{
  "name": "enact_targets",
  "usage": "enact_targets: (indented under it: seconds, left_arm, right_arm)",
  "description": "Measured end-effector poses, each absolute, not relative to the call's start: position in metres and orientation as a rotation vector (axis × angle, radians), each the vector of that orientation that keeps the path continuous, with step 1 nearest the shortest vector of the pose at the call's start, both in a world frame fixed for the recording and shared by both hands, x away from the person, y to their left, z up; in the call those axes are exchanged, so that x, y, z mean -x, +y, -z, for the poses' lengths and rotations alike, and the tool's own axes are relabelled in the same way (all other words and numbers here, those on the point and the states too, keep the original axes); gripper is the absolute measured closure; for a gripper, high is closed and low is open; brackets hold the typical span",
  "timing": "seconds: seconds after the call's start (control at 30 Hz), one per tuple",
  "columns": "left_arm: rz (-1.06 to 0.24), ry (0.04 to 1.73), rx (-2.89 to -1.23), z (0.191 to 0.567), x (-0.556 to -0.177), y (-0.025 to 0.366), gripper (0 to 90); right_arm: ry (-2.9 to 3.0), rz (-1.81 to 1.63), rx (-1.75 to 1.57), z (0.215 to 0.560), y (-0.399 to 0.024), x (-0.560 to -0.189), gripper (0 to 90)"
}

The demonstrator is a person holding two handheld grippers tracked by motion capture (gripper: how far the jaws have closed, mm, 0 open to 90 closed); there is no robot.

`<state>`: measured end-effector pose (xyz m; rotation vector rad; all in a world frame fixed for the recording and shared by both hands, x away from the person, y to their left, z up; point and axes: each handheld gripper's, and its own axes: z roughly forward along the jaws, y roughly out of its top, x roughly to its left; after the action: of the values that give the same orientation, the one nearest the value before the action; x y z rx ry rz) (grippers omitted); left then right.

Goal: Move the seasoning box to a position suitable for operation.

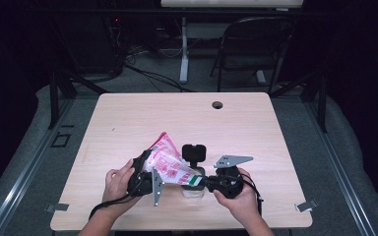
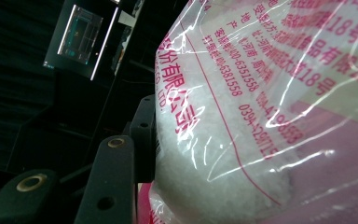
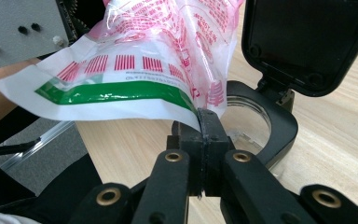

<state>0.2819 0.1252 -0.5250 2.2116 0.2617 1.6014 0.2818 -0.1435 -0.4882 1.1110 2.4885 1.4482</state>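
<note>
— Biggest first? Pale wooden bench (image 1: 128,123), bare apart from the cluster at its near edge.

— Then? Clear bag (image 1: 170,164) with pink print and white grains inside, held up off the bench between both tools, slanting down toward the right.

— Below it? Container with a black hinged lid (image 1: 193,152) standing open, just under the bag's low end.

— Left gripper (image 2: 142,140)? Jaws clamped round the bag's fat body.

— Right gripper (image 3: 204,123)? Jaws pressed together on the bag's bottom corner, by the green stripe (image 3: 107,91).
</note>
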Motion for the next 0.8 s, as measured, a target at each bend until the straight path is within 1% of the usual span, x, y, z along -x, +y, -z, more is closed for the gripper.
enact_targets:
  seconds: [0.23, 0.53, 0.8]
  left_arm:
    - [-1.640, 0.233, -2.214, 0.5235, -0.2810, 0.1237, 58.6]
    - [-1.651, 0.224, -2.219, 0.5231, -0.2802, 0.1229, 58.6]
    - [-1.697, 0.199, -2.226, 0.5212, -0.2787, 0.1213, 58.7]
  right_arm:
    - [2.482, -1.441, -1.127, 0.4907, -0.1450, -0.2827, 90.0]
    - [2.486, -1.432, -1.139, 0.4925, -0.1459, -0.2836, 90.0]
    - [2.487, -1.429, -1.146, 0.4948, -0.1459, -0.2846, 90.0]
